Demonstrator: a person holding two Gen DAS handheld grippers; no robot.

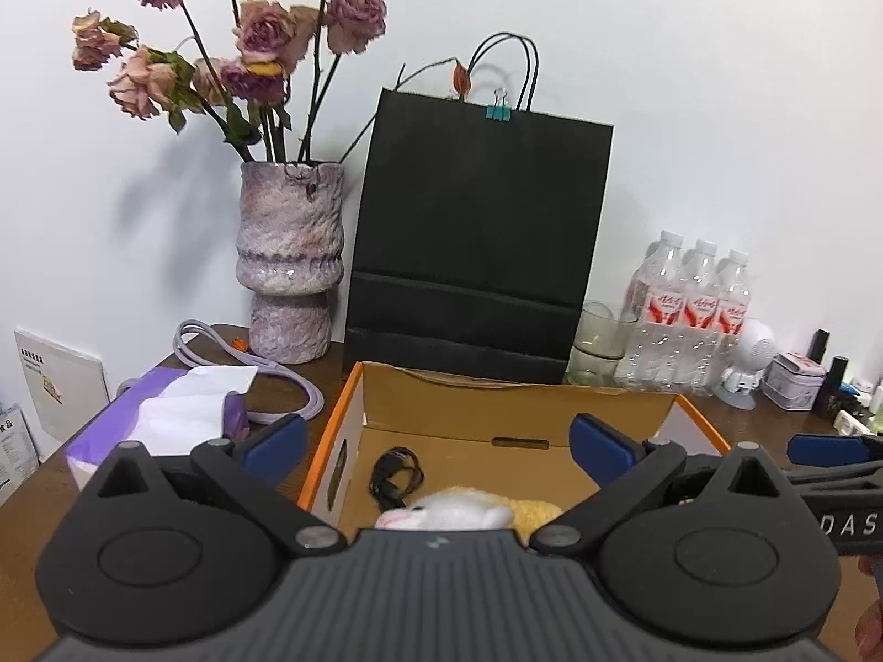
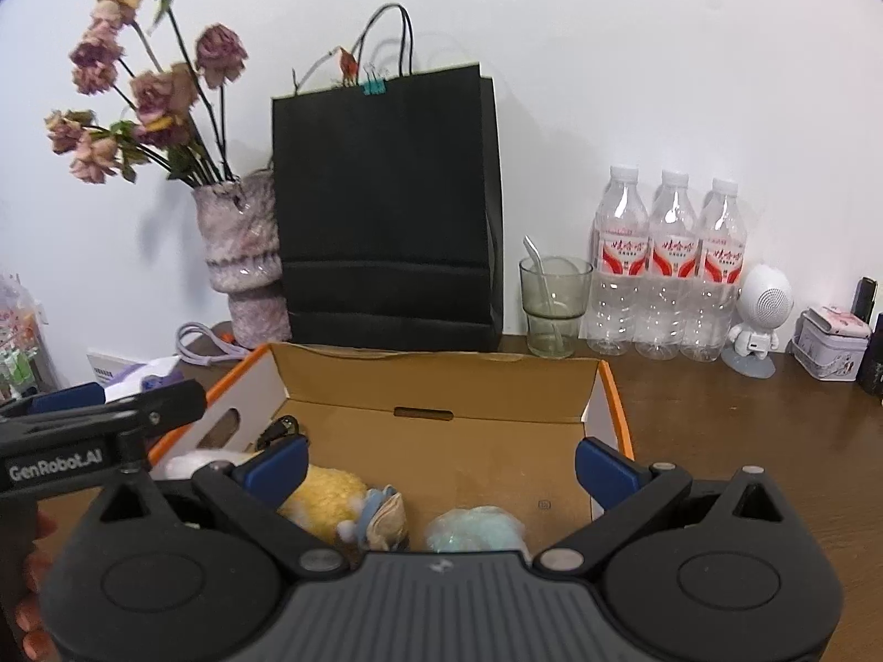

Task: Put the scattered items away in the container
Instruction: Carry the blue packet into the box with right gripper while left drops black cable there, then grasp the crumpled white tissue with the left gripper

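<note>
An open cardboard box (image 1: 342, 414) (image 2: 618, 402) with orange edges sits on the brown table. Inside lie a coiled black cable (image 1: 396, 475), a white and yellow plush toy (image 1: 469, 513) (image 2: 325, 496), a small doll figure (image 2: 381, 518) and a pale blue fluffy ball (image 2: 474, 532). My left gripper (image 1: 439, 444) hovers over the box with its jaws wide apart and nothing between them. My right gripper (image 2: 441, 466) also stands open and empty above the box. Each gripper shows at the edge of the other's view.
Behind the box stand a black paper bag (image 1: 474, 243), a vase of dried roses (image 1: 290, 259), a glass (image 2: 552, 306) with a spoon, three water bottles (image 2: 668, 265), a white figurine (image 2: 761, 320) and a tin (image 2: 830, 350). A tissue box (image 1: 165, 414) and a purple cable (image 1: 298, 386) lie left.
</note>
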